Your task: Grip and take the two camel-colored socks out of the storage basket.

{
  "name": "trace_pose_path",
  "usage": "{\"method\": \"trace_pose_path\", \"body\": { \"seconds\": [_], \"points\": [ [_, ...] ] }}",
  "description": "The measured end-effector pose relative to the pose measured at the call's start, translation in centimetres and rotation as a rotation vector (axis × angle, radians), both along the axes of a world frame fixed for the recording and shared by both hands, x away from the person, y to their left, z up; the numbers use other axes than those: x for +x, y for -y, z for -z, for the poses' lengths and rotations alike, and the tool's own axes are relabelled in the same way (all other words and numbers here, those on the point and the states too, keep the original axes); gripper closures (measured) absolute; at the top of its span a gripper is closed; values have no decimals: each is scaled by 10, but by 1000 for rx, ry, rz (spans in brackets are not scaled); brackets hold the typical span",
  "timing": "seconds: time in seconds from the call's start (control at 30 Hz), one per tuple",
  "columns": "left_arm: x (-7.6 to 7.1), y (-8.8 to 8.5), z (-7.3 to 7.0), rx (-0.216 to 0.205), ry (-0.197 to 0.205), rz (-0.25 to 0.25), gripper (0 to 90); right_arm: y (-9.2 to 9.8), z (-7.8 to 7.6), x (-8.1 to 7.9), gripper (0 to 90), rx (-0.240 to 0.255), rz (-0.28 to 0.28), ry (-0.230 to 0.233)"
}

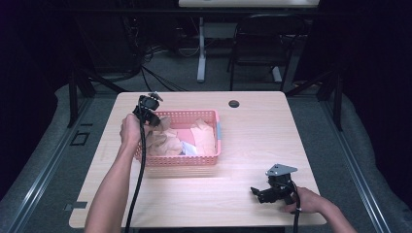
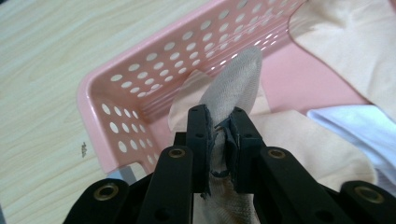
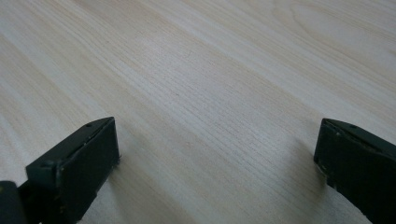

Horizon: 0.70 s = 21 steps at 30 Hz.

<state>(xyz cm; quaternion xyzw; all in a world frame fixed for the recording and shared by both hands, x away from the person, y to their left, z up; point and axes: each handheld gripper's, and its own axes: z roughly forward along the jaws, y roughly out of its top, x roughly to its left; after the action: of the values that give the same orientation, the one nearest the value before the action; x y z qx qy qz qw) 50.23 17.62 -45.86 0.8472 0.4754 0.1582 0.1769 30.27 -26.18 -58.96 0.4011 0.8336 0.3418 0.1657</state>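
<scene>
At the table's left, the left gripper (image 2: 219, 140) is clamped on a fold of beige cloth (image 2: 236, 81) over the near-left corner of the pink basket (image 1: 180, 159), where more beige pieces and a white one (image 2: 359, 128) lie. The pinch looks narrow, so the fabric could slip free on a lift, or drag its neighbours and the light basket along. At right, the right gripper (image 3: 215, 154) rests on bare table (image 3: 201, 70), jaws spread wide and holding nothing.
</scene>
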Motion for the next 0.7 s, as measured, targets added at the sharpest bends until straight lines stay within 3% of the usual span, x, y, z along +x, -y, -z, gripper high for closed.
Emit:
{"method": "trace_pose_path", "body": {
  "seconds": [0.33, 0.7],
  "points": [
    [-8, -7, -37, -56, 32, 9, 804, 0, 0, 0, 0, 1, 0, 1],
    [-13, -11, -67, -81, 54, 17, 803, 0, 0, 0, 0, 1, 0, 2]
  ]
}}
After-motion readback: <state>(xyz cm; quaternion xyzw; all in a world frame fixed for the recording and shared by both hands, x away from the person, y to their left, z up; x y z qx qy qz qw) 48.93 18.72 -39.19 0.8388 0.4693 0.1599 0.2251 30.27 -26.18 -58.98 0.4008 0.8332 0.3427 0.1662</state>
